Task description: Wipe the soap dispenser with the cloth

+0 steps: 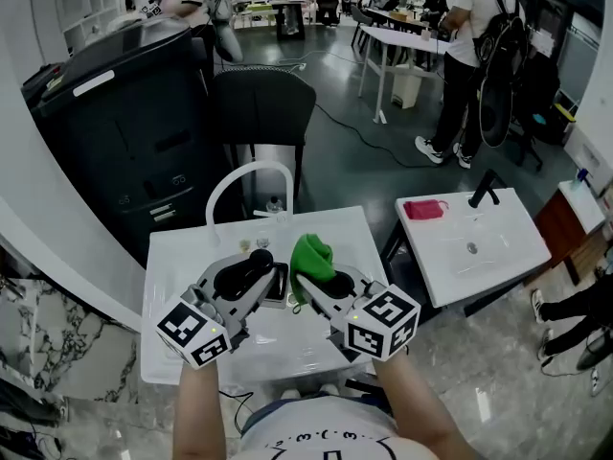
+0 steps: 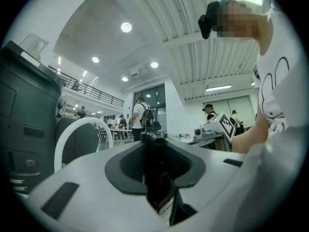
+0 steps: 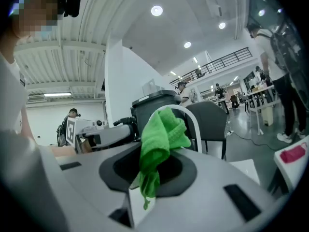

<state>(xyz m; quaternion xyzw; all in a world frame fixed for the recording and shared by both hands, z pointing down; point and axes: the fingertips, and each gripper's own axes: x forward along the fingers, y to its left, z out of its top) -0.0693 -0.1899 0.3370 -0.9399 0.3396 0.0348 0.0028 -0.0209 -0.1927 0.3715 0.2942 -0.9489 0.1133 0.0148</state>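
Over the white sink top (image 1: pixel 182 266) my left gripper (image 1: pixel 261 266) is shut on a black soap dispenser (image 1: pixel 275 283). In the left gripper view the dispenser (image 2: pixel 157 173) stands upright between the jaws, its pump head at the top and a pale label low down. Just to its right, my right gripper (image 1: pixel 311 276) is shut on a bright green cloth (image 1: pixel 311 255). The cloth (image 3: pixel 157 144) bunches above the jaws and a strip hangs below them. It is close beside the dispenser; I cannot tell whether they touch. In the right gripper view the left gripper (image 3: pixel 104 132) shows at the left.
A white arched faucet (image 1: pixel 251 172) rises at the sink's far edge. Behind it stand a dark cabinet (image 1: pixel 124 132) and a dark chair (image 1: pixel 263 108). At the right is a second white basin (image 1: pixel 479 242) with a red cloth (image 1: pixel 424 209). People stand farther back.
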